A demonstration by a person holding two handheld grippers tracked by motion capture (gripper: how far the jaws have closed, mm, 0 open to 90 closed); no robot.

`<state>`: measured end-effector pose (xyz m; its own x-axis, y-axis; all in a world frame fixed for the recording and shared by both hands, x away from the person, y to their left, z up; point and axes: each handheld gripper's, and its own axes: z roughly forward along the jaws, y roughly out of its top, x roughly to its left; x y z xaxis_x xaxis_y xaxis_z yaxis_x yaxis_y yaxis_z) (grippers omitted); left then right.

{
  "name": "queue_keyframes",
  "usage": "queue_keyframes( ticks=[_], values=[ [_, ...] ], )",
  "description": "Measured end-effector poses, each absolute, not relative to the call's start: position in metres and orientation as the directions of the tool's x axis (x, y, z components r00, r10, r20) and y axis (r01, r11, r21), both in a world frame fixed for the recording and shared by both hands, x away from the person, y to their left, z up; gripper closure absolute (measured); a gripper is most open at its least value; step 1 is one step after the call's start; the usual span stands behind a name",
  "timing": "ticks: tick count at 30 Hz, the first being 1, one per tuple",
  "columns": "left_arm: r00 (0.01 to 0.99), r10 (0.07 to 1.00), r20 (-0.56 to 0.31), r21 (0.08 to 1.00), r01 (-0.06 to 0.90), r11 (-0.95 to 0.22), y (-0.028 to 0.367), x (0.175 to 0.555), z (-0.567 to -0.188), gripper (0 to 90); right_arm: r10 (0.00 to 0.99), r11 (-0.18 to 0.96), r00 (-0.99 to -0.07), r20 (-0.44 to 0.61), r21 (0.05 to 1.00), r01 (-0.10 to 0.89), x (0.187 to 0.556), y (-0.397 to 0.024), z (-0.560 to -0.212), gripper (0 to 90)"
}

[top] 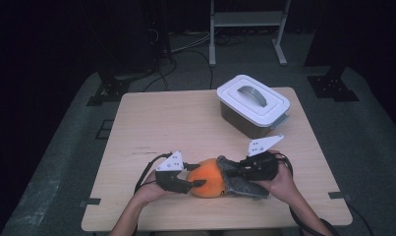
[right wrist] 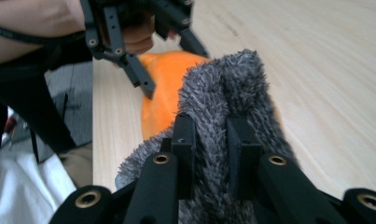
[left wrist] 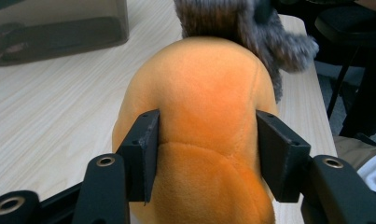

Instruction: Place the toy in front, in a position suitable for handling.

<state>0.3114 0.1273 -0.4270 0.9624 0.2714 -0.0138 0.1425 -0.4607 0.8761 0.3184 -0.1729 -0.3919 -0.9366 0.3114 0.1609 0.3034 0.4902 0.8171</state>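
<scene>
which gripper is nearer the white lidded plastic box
Right. The right gripper sits just in front of the white lidded plastic box; the left gripper is farther left.

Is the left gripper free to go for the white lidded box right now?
Probably not: the left gripper is clamped on the orange plush, and the white lidded box sits at the table's far right.

Dim, dark-edged high view with a softly lit table (top: 185,118); brighter, slightly soft gripper views.
</scene>
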Motion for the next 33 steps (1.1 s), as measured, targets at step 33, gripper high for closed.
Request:
queue_keyframes(
  ticks=[33],
  values=[
    [0.947, 0.311, 0.083, 0.887, 0.072, -0.457, 0.12, 0.312, -0.43, 38.4, 0.325, 0.481, -0.933, 0.153, 0.823, 0.302, 0.323, -0.179, -0.391, 76.3]
  ],
)
